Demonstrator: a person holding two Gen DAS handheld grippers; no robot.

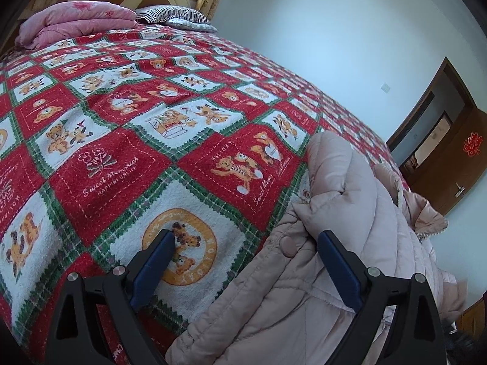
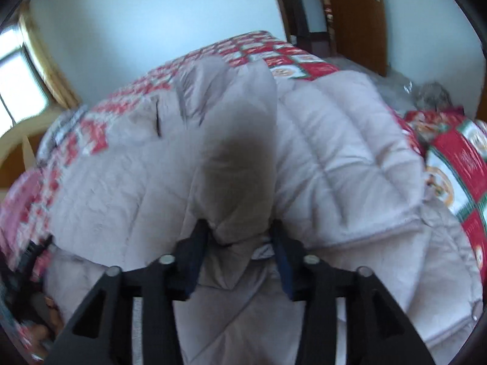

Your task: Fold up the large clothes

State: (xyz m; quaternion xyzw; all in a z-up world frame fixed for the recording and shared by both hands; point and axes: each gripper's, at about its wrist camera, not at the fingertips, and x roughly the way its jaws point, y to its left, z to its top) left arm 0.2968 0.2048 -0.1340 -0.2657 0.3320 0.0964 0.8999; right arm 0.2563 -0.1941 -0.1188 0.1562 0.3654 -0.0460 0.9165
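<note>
Judging from how the pale pink padded coat (image 1: 344, 237) lies, the folding is taken to be at an early stage: the garment is heaped and bunched, and no flat, squared fold can be seen in either view. The coat is spread across the near part of the red teddy-bear bedspread (image 1: 127, 164), close to the edge facing the brown door (image 1: 456, 164), with one quilted part raised into a hump.

The left gripper (image 1: 246, 240) is held with its jaws wide apart and nothing between them; one blue finger is over bare bedspread just beside the coat, the other over the coat's edge.

The right gripper (image 2: 240, 231) is clamped onto a thick fold of the coat (image 2: 237, 158), and the padded cloth is seen rising straight from between the narrow jaws. That view is blurred, so finer detail cannot be told.

Still to be done, it is judged: the coat flattened, the sleeves brought in, and the body doubled over.
</note>
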